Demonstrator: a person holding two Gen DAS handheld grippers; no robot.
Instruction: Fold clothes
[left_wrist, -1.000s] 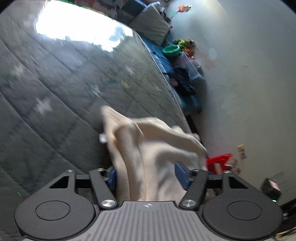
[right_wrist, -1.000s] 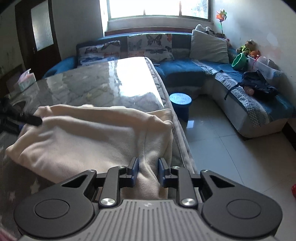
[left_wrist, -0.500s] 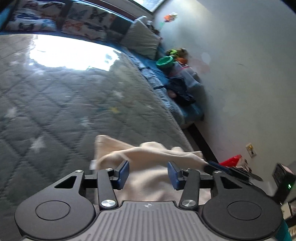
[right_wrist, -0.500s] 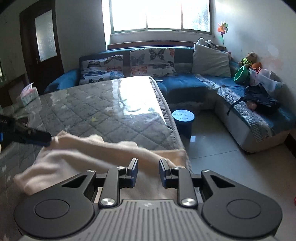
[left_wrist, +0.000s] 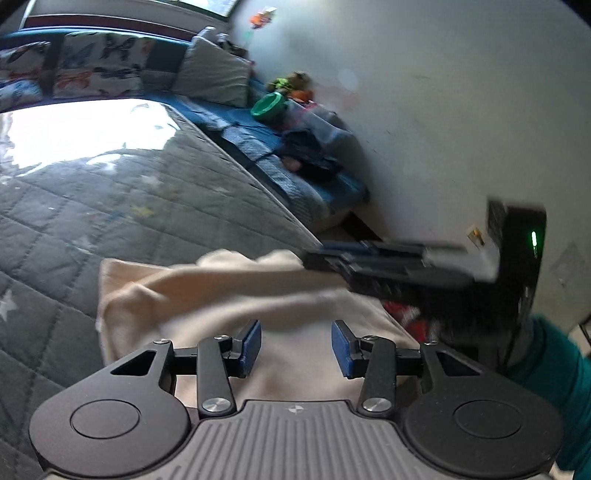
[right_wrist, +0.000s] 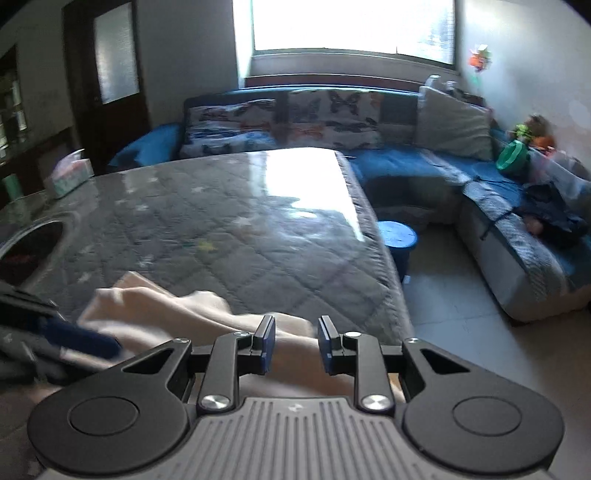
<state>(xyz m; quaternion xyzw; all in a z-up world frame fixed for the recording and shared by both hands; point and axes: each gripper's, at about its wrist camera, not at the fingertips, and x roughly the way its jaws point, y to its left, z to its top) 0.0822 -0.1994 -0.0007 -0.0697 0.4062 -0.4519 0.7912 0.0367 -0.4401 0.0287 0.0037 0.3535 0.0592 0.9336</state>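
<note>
You held the left claw (left_wrist: 295, 343) wide open above the cream cloth (left_wrist: 207, 291), gripping nothing. Your right claw (right_wrist: 292, 343) stood open too, narrower, empty. The cloth lay bunched at the near right corner of the grey quilted surface (right_wrist: 229, 225).

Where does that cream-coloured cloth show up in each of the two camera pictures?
Left wrist view: cream cloth lies low centre, beyond the gripper's fingers.
Right wrist view: cream cloth lies lower left, on the grey quilt.
Shared landmark: the green bowl on the sofa.
</note>
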